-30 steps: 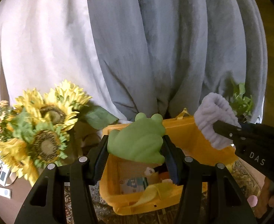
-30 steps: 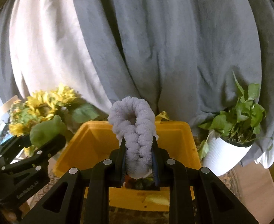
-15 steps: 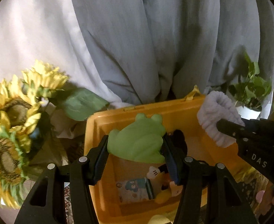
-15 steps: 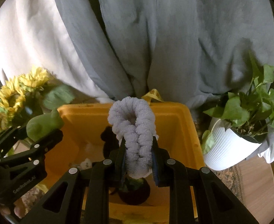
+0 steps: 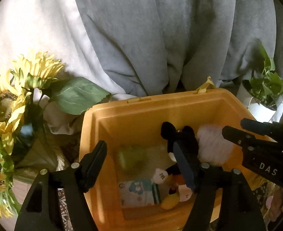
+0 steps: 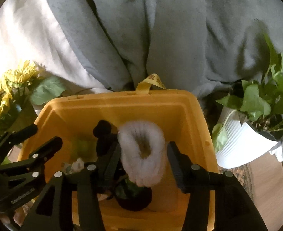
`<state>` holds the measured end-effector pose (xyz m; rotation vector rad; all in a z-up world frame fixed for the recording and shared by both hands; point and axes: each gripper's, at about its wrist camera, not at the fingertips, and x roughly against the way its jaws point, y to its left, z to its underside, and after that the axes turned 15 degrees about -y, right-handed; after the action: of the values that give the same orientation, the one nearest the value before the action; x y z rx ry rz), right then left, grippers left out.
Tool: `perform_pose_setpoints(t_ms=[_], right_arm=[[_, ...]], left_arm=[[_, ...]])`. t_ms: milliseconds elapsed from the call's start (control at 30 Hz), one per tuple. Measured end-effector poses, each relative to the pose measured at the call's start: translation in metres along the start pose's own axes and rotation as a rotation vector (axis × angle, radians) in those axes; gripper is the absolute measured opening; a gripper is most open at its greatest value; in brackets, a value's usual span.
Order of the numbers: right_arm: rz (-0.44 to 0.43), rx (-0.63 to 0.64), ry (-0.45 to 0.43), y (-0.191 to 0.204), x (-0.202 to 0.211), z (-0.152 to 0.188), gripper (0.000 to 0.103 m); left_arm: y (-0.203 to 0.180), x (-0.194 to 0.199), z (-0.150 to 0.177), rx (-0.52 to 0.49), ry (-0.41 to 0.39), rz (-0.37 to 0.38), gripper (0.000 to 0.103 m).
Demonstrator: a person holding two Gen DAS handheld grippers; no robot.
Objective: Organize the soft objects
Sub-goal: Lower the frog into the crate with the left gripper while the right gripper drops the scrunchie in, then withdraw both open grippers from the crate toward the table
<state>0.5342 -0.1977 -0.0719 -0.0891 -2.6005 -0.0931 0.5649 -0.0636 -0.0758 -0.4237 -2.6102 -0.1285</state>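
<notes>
My left gripper (image 5: pixel 139 150) hangs over the yellow bin (image 5: pixel 160 100), its jaws opening with nothing pressed between them. A blurred green frog toy (image 5: pixel 131 161) is below them, inside the bin. In the right wrist view my right gripper (image 6: pixel 144 146) is over the same bin (image 6: pixel 122 98), jaws opening. A fluffy white scrunchie (image 6: pixel 153 165), blurred, sits loose between its fingers. A black mouse plush (image 5: pixel 180 134) lies in the bin between the two toys. The right gripper (image 5: pixel 235 127) shows at the right edge of the left view, the left gripper (image 6: pixel 47 133) at the left of the right view.
Artificial sunflowers (image 5: pixel 10 104) stand left of the bin. A leafy plant in a white ribbed pot (image 6: pixel 247 134) stands right of it. Grey and white drapes (image 5: pixel 160 38) hang behind. A small picture card (image 5: pixel 137 190) and a dark round object (image 6: pixel 133 198) lie in the bin.
Both grippers came down over the bin and their jaws spread. The frog left the left jaws and dropped into the bin; the scrunchie came loose from the right jaws.
</notes>
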Motion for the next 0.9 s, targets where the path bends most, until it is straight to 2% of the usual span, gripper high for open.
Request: perform_pose_setpoints(t_ms=[233,333,433,667,900], right_arm=[[0.010,0.003,-0.038,0.000,0.016,-0.001,0.053],[0.008,-0.007,-0.062,-0.001,0.030,-0.001,0.060],[0.006,-0.012,-0.098,-0.002,0.049,-0.002,0.063],[0.009,-0.015,-0.183,-0.002,0.099,-0.002,0.078],[0.017,-0.025,-0.235,-0.003,0.146,0.006,0.082]], left_arm=[[0.000,0.023,-0.005,0.002,-0.038,-0.044,0.077],[-0.003,0.042,-0.008,-0.003,-0.074,-0.056,0.081],[-0.007,0.062,-0.011,-0.009,-0.108,-0.070,0.084],[-0.014,0.117,-0.012,0.000,-0.184,-0.096,0.097],[-0.023,0.161,-0.005,0.007,-0.232,-0.100,0.103]])
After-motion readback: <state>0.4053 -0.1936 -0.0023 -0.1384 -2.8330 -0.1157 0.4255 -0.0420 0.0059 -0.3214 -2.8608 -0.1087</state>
